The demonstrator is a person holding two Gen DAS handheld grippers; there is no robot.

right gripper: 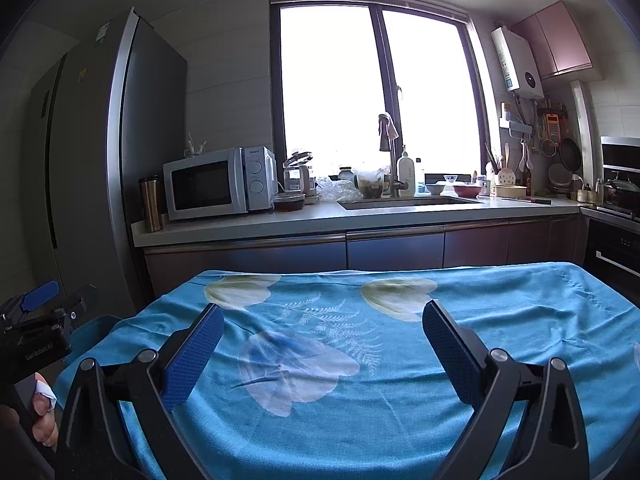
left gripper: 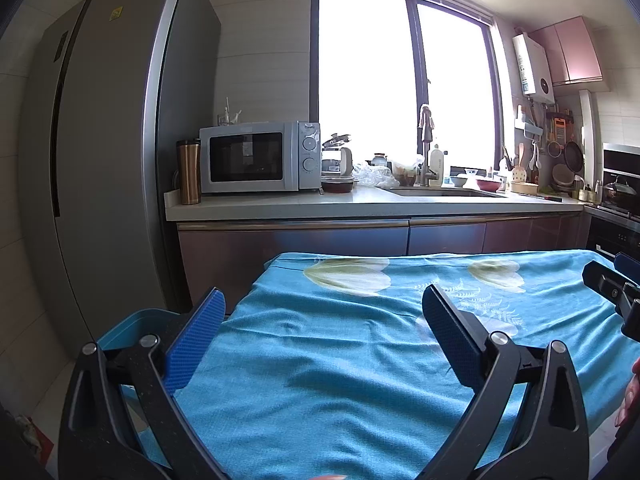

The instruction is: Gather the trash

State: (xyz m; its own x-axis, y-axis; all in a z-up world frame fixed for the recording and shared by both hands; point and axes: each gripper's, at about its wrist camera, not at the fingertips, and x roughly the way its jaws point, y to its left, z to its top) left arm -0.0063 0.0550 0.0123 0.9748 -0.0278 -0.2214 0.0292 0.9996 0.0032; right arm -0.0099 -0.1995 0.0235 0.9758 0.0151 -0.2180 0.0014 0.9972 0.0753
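My left gripper [left gripper: 324, 304] is open over the left part of a table under a blue flowered cloth [left gripper: 340, 380]. Nothing sits between its blue pads [left gripper: 196, 340]. Just left of the table stands a blue bin [left gripper: 136, 314], partly hidden behind the left finger. My right gripper [right gripper: 322, 316] is open too, held above the same cloth [right gripper: 400, 420] with nothing between its pads [right gripper: 452, 352]. Each gripper shows at the edge of the other's view: the right gripper [left gripper: 614, 284] and the left gripper [right gripper: 38, 300]. No loose item shows on the cloth.
Behind the table runs a kitchen counter [left gripper: 360, 204] with a microwave [left gripper: 256, 158], a steel tumbler [left gripper: 189, 172], a sink [left gripper: 440, 192] and crowded dishes. A tall grey fridge [left gripper: 108, 140] stands at the left and an oven [left gripper: 620, 184] at the right. A hand [right gripper: 44, 412] holds the left gripper's handle.
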